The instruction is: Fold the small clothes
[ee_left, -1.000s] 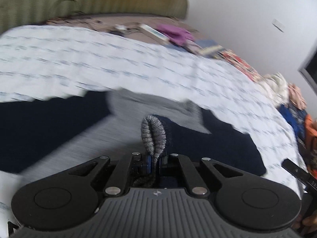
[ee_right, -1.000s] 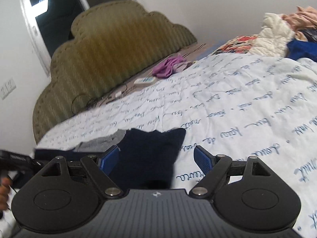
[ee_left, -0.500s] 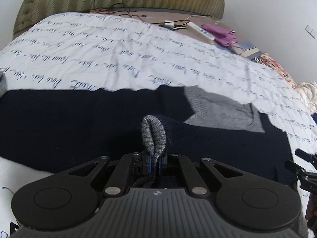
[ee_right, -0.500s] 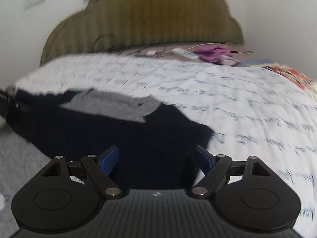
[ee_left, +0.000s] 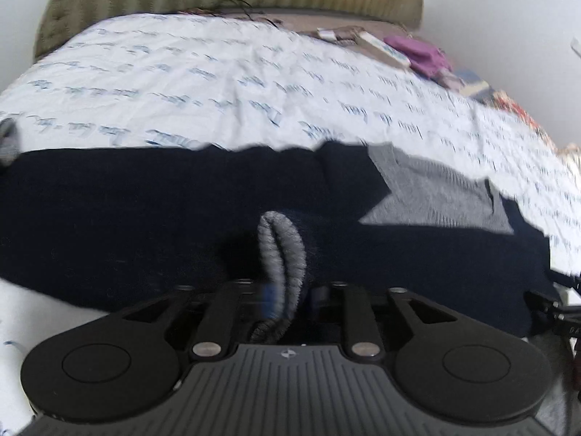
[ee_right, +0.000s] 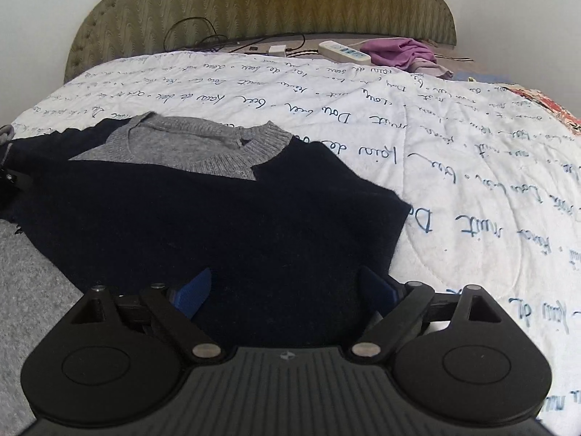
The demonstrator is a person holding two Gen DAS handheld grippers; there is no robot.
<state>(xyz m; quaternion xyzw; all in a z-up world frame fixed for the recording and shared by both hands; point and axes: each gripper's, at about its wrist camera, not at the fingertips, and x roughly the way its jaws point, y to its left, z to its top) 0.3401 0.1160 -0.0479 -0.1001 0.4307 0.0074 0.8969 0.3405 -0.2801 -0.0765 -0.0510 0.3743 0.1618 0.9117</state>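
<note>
A navy sweater (ee_right: 218,225) with a grey collar (ee_right: 203,149) lies spread on the white printed bedspread (ee_right: 435,145). In the left wrist view the sweater (ee_left: 145,210) fills the middle, and my left gripper (ee_left: 287,290) is shut on its grey ribbed cuff (ee_left: 283,250), which stands up between the fingers. My right gripper (ee_right: 287,287) is open and empty, just over the sweater's near edge, with its blue pads (ee_right: 192,294) apart.
A green padded headboard (ee_right: 254,3) stands at the far end. A power strip (ee_right: 345,51), cables and a purple cloth (ee_right: 403,52) lie along the bed head. A patterned cloth (ee_right: 544,105) lies at the right edge.
My left gripper has kept the cuff and moved with it across the sweater. My right gripper has swung round and come down over the sweater's near edge, still open.
</note>
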